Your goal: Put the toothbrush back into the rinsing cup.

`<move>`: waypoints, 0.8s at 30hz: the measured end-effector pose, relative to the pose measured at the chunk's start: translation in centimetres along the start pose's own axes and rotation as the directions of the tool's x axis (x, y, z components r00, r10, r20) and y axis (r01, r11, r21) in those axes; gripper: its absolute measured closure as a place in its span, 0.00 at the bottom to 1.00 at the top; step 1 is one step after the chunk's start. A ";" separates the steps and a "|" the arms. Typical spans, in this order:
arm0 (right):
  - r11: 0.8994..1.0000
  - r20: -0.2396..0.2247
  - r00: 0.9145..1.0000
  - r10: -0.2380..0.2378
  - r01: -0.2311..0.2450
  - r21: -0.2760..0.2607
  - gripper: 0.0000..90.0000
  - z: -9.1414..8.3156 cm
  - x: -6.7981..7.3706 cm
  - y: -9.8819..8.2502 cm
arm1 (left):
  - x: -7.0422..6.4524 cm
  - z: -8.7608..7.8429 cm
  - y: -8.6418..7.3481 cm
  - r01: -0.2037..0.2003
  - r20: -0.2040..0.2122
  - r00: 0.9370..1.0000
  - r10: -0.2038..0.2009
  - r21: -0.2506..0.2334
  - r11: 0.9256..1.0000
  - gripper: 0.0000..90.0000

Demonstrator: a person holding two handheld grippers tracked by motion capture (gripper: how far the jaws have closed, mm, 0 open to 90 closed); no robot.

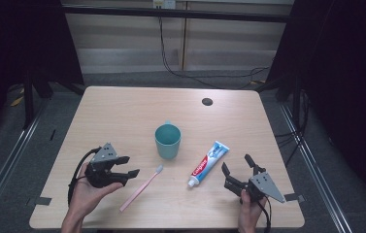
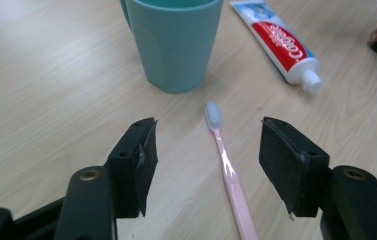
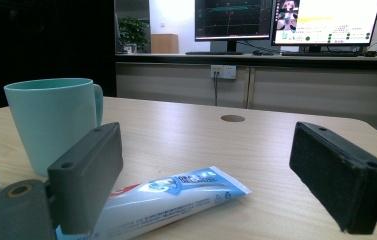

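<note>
Toothbrush (image 2: 228,170) lies flat on the counter (image 2: 41,100), low centre of the left gripper view, between the left gripper's (image 2: 208,165) fingers, which stand apart, touching nothing. Right gripper's (image 3: 206,175) fingers also stand apart, the toothpaste (image 3: 176,200) lying between them; cup (image 3: 51,120) at left.

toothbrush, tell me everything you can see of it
The toothbrush is slim, with a pale pink handle that looks like glossy plastic and a small head of whitish bristles. It lies flat on the wooden table, head pointing toward the teal cup but stopping short of it, handle running back toward the person's edge. Only the table touches it. In the left gripper view it lies below the gap between the left gripper's open fingers, which do not press on it.
</note>
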State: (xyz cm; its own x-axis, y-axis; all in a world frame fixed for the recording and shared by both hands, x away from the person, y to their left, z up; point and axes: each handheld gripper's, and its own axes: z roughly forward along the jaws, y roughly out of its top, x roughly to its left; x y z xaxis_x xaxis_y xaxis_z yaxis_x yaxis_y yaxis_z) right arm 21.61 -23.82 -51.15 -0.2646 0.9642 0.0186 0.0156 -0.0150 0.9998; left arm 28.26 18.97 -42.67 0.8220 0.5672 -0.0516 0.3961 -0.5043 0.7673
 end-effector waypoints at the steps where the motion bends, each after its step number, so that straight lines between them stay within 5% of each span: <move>1: 1.000 0.000 1.000 0.000 0.000 0.000 0.15 0.0 0.0 0.0 | 0.0 0.2 0.2 0.003 0.005 1.000 -0.003 0.025 1.000 0.45; 4: 1.000 0.000 1.000 0.000 0.000 -0.001 0.15 0.0 0.0 0.0 | -0.1 0.8 0.8 -0.006 -0.008 1.000 0.007 0.077 0.997 0.47; 8: 1.000 0.000 1.000 0.000 0.000 -0.002 0.15 0.0 0.0 0.0 | -0.2 1.4 1.3 -0.009 0.028 1.000 0.006 0.114 0.993 0.51; 9: 1.000 0.000 1.000 0.000 0.000 -0.001 0.15 0.0 0.0 0.0 | -0.2 1.7 1.7 -0.008 0.036 0.999 0.002 0.167 0.986 0.51; 12: 1.000 0.000 1.000 0.000 0.000 -0.001 0.15 0.0 0.0 0.0 | -0.3 1.8 1.9 -0.012 0.026 1.000 0.006 0.209 0.978 0.51; 17: 1.000 0.001 1.000 0.000 0.000 -0.001 0.15 0.0 0.0 0.0 | -0.2 2.2 2.1 0.008 0.073 0.997 -0.028 0.271 0.963 0.53; 20: 1.000 0.000 1.000 0.000 0.000 -0.001 0.15 0.0 0.0 0.0 | 0.1 2.8 2.0 0.031 0.090 0.994 -0.067 0.347 0.937 0.52; 24: 1.000 0.001 1.000 0.000 0.000 -0.001 0.15 0.0 0.0 0.0 | 0.1 3.2 2.0 0.034 0.103 0.992 -0.079 0.382 0.924 0.49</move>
State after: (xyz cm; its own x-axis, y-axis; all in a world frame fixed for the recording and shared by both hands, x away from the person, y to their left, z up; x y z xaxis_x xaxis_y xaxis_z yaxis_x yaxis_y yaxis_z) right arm 21.60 -23.82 -51.15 -0.2641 0.9643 0.0186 0.0143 -0.0153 0.9998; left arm 30.47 15.92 -43.20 0.8257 0.5354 -0.1779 0.5503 -0.6948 0.4631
